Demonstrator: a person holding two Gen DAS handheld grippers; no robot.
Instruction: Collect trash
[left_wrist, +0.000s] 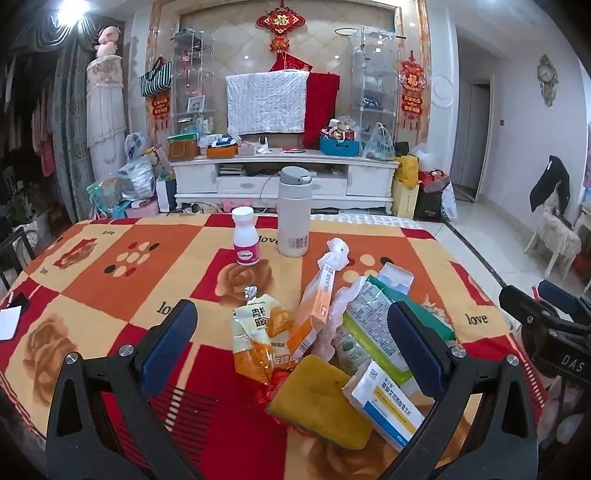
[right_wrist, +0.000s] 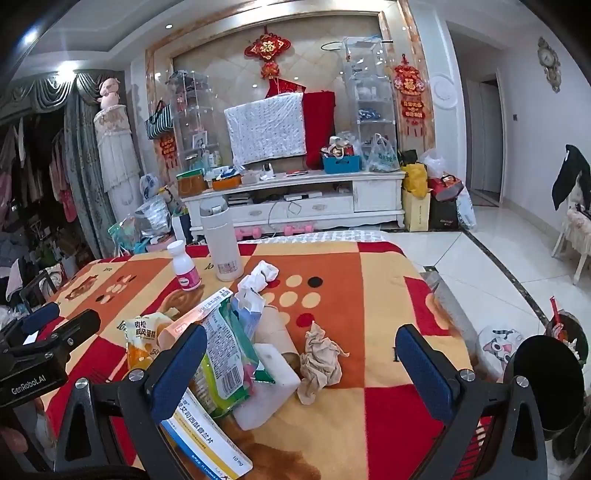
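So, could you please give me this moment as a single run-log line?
phase: approach | left claw: open, empty | right claw: open, empty | trash pile: on table, untouched | crumpled tissue: between right claw fingers

A white thermos (left_wrist: 293, 212) and a pink-labelled pill bottle (left_wrist: 245, 236) stand near each other on the patterned tablecloth (left_wrist: 110, 266), with a white TV cabinet (left_wrist: 284, 177) beyond holding what may be a covered television (left_wrist: 266, 101).

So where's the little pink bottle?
The pink bottle stands upright at the table's far side, just left of the tall white flask. The right wrist view shows the bottle there too.
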